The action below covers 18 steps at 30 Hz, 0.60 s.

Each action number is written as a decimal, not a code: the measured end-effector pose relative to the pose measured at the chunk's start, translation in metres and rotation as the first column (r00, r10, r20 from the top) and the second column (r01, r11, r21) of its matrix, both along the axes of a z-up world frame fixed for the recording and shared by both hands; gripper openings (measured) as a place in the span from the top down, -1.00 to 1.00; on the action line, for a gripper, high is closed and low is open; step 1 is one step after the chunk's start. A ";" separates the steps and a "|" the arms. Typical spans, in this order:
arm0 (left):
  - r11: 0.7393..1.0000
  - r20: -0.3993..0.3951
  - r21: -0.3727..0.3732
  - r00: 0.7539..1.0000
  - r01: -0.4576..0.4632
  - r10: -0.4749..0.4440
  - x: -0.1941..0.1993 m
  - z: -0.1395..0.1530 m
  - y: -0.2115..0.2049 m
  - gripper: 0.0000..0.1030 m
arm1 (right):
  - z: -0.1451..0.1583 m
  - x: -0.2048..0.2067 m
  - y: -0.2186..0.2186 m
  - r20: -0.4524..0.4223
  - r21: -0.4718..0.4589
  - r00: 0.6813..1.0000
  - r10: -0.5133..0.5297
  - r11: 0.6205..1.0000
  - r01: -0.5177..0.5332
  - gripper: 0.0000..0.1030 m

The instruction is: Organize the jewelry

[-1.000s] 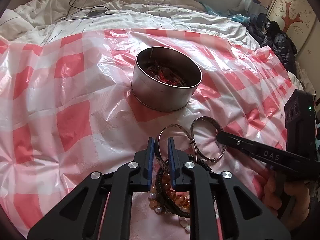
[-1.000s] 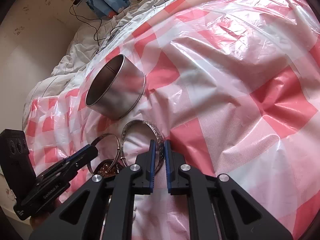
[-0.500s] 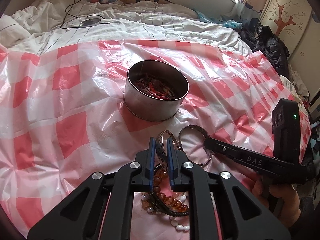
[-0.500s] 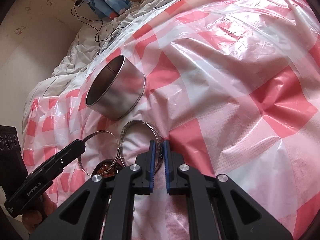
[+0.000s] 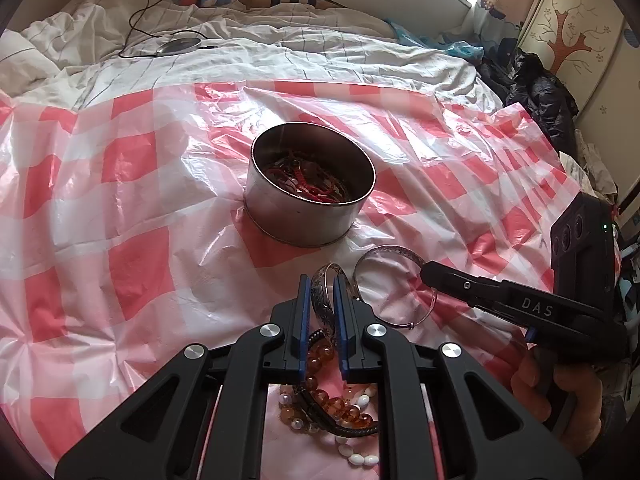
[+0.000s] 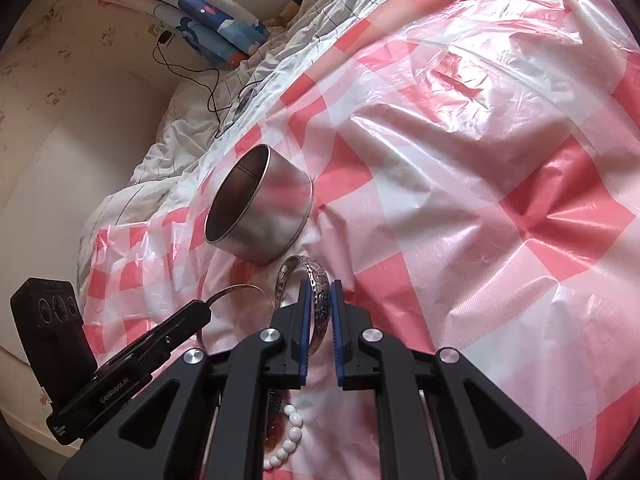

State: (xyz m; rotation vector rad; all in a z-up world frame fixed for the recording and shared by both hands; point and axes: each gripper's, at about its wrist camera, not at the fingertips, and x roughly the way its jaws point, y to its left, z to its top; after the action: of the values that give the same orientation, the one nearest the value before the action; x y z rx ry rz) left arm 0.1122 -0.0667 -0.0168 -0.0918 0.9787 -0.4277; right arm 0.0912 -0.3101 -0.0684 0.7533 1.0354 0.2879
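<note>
Two engraved silver bangles are each held on edge above the red-and-white plastic sheet (image 5: 132, 256). My left gripper (image 5: 322, 280) is shut on one bangle (image 5: 323, 300); the right wrist view shows that bangle (image 6: 236, 290) as a thin arc at the left gripper's (image 6: 204, 308) tip. My right gripper (image 6: 320, 286) has the other bangle (image 6: 310, 266) between its pads, which press on it while the jaws are opening slightly. In the left wrist view this bangle (image 5: 390, 252) hangs from the right gripper (image 5: 424, 274). The round metal tin (image 5: 308, 216), also seen side-on (image 6: 272, 216), holds red jewellery just beyond.
Under my left gripper lie amber beads (image 5: 320, 356), a black bracelet (image 5: 340, 428) and white beads (image 5: 360, 456); a white bead bracelet (image 6: 288, 436) shows under the right. A hand (image 5: 560, 392) holds the right gripper. A charger disc and cable (image 5: 178, 44) lie on the duvet, with dark clothes (image 5: 536, 88) at the right.
Both bangles have tipped up from lying nearly flat to standing on edge between the pads. The tin now looks farther from the left gripper.
</note>
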 end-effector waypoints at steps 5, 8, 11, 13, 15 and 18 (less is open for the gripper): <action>1.000 0.001 -0.001 1.000 0.001 -0.001 0.000 0.001 -0.001 0.80 | 0.002 0.000 -0.001 0.004 0.005 1.000 -0.004 1.000 0.004 0.80; 1.000 0.001 -0.001 1.000 0.001 -0.001 0.000 0.001 0.000 0.80 | 0.003 -0.002 -0.004 0.013 0.012 1.000 -0.007 1.000 0.007 0.80; 1.000 0.002 -0.001 1.000 0.002 -0.002 0.000 0.001 0.000 0.80 | 0.004 -0.003 -0.005 0.015 0.016 1.000 -0.011 1.000 0.011 0.80; 1.000 0.001 0.000 1.000 0.002 -0.002 0.000 0.001 0.000 0.80 | 0.003 -0.002 -0.004 0.015 0.018 1.000 -0.012 1.000 0.012 0.80; 1.000 0.002 -0.001 1.000 0.002 -0.002 0.000 0.001 0.000 0.80 | 0.004 -0.002 -0.004 0.015 0.017 1.000 -0.011 1.000 0.011 0.80; 1.000 0.002 -0.001 1.000 0.002 -0.002 -0.001 0.001 0.000 0.80 | 0.003 -0.002 -0.004 0.016 0.018 1.000 -0.013 1.000 0.013 0.80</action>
State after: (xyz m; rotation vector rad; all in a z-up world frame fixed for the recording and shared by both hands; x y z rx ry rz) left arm 0.1116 -0.0665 -0.0162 -0.0912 0.9773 -0.4298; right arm 0.0888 -0.3144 -0.0650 0.7727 1.0140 0.2921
